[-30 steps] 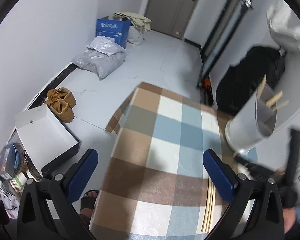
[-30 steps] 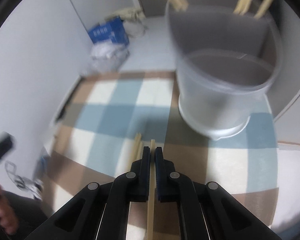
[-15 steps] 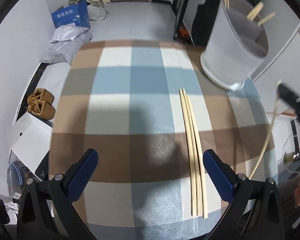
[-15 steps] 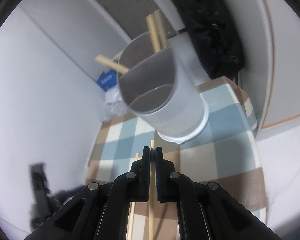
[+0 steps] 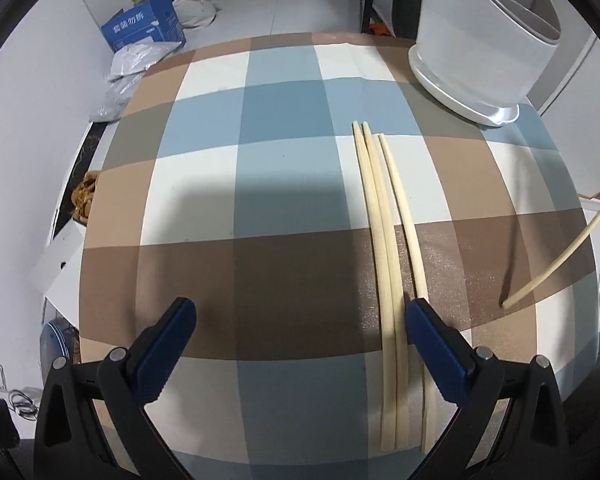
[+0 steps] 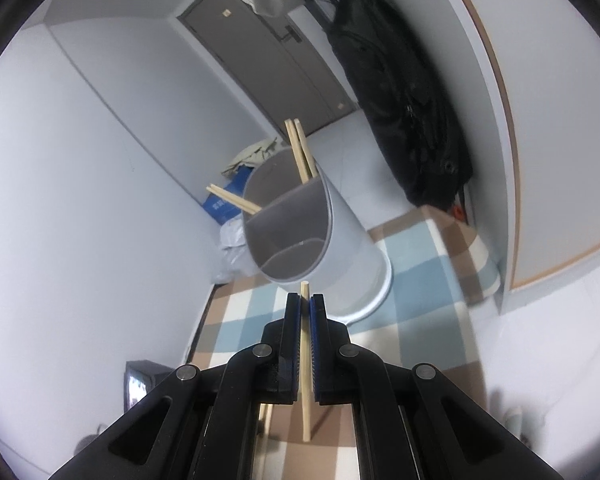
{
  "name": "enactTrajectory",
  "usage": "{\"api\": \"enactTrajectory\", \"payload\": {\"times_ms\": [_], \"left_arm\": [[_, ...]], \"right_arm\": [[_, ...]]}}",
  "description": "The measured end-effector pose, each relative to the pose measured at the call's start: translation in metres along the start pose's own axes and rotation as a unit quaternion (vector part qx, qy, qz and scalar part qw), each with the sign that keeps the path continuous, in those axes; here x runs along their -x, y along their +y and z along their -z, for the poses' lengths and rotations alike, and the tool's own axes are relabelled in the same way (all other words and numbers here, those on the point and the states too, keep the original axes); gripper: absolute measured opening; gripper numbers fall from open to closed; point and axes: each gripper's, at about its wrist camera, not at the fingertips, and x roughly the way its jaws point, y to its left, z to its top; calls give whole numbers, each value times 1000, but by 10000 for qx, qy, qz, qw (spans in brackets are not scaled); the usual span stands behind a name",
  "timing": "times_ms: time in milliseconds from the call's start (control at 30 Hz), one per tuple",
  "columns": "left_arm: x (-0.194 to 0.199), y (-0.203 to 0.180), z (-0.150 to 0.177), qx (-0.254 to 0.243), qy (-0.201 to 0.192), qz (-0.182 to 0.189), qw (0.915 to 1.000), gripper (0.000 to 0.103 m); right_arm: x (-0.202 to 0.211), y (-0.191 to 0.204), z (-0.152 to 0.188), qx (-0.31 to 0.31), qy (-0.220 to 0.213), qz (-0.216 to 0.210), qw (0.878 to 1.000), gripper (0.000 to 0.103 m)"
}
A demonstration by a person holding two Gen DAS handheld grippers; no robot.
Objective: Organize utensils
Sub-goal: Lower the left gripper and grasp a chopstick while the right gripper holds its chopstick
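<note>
Three pale chopsticks [image 5: 384, 220] lie side by side on the checked tablecloth [image 5: 260, 160]. My left gripper [image 5: 300, 320] hangs open above the cloth, its right finger [image 5: 432, 344] over the near ends of the chopsticks. My right gripper [image 6: 305, 300] is shut on a single chopstick [image 6: 305, 360], held upright and lifted off the table. That same chopstick [image 5: 560, 256] shows slanting at the right edge of the left wrist view. The white divided utensil holder [image 6: 320, 232] stands just beyond the right gripper with several chopsticks [image 6: 300, 152] in its rear compartments. The holder [image 5: 484, 40] sits at the table's far right corner.
Beyond the table's far edge the floor holds a blue carton [image 5: 144, 28] and grey plastic bags [image 5: 132, 68]. A white box [image 5: 56, 256] sits on the floor at the left. A black bag [image 6: 400, 92] hangs on the wall behind the holder.
The left gripper swung down from facing the room and now looks steeply at the cloth over the three chopsticks. The right gripper lifted its chopstick off the table and tilted up toward the holder's rim.
</note>
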Motion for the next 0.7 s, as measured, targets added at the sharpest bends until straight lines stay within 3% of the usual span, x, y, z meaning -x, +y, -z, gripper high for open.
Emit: {"api": "enactTrajectory", "payload": {"times_ms": [100,167,367,533,700], "left_arm": [[16,9,0,191,-197,218,9994,102],[22,11,-1,134,-295,72,9994,102],[5,13,1,156,16,-94,9998,102],[-2,12,-9,203,12,-192,9996,102],[-8,9,-15,296,120,-96,9994,102]], "right_arm": [[3,3,0,106,-23,5,9999,4],[1,2,1,99,14,-23,9999,4],[-3,2,0,107,35,-98,9999,4],[-4,7,1,170,41,-141,9997,4],[-7,7,2,193,71,-166,9997,4]]}}
